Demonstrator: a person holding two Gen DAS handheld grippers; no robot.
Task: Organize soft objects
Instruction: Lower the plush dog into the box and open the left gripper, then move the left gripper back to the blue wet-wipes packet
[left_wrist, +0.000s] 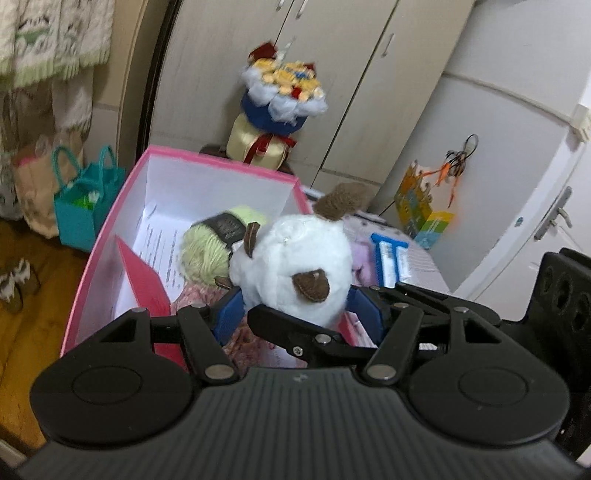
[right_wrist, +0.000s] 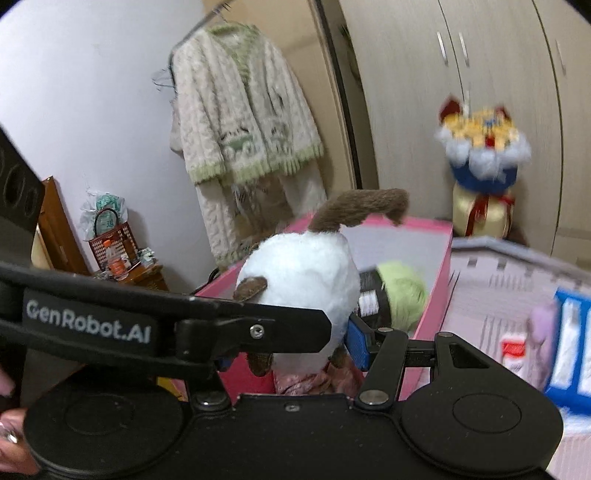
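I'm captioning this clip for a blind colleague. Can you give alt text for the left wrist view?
Both grippers clamp a white plush dog with brown ears over an open pink box. Inside the box lie a green yarn ball and printed paper; wardrobe doors stand behind.

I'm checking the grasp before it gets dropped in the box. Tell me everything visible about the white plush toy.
The white plush toy is round and fluffy, with brown felt-like patches and a brown furry ear or tail sticking up on top. It is squeezed between blue pads of both the left gripper and the right gripper, held over the near end of the pink box, above a floral fabric piece and in front of a green yarn ball.
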